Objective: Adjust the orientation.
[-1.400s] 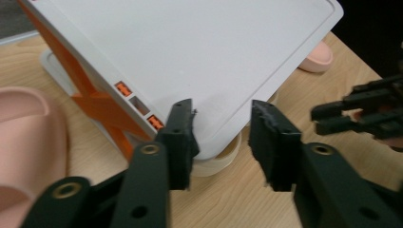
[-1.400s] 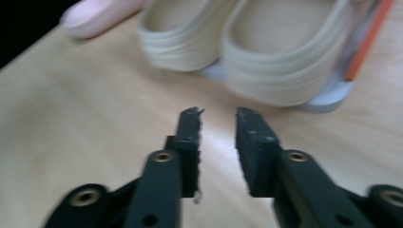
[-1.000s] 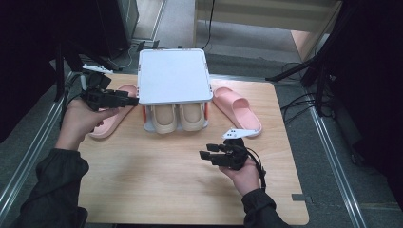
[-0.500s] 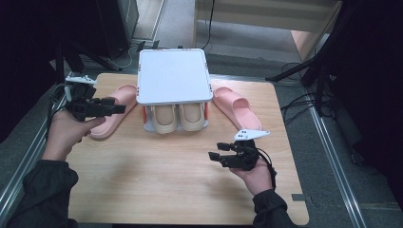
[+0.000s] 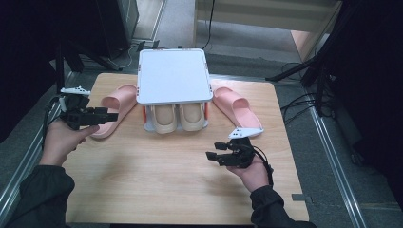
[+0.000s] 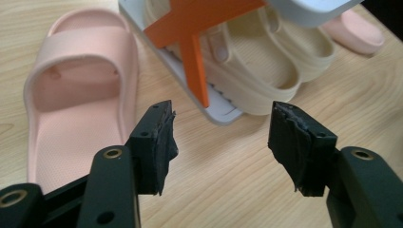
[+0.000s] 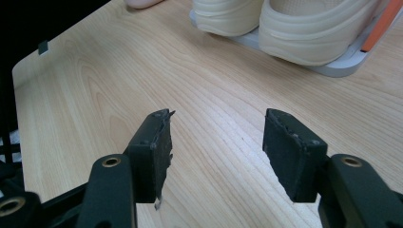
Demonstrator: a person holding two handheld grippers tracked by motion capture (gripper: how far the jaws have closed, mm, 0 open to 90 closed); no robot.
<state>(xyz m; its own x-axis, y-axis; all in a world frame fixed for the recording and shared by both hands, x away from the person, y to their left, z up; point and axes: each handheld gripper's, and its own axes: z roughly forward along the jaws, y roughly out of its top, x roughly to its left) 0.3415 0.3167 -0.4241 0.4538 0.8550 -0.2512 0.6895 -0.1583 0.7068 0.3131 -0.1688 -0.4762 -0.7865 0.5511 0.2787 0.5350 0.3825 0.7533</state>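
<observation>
A white two-tier rack stands at the back middle of the wooden table. Two cream slippers sit on its lower shelf. One pink slipper lies left of the rack, another pink slipper to its right. My left gripper hovers over the left pink slipper, open; its jaws have just been closing a little with nothing between them. My right gripper is open over bare wood in front of the rack, its jaws having just opened, empty. The cream slippers lie ahead of it.
An orange cross brace holds up the rack's side. The rack's base plate juts out under the cream slippers. Black stands and cables surround the table on a grey floor.
My left hand has dropped and drawn back toward the near left, now over the left pink slipper's front. The right gripper's jaws stand wider than a second ago; that hand has hardly moved.
</observation>
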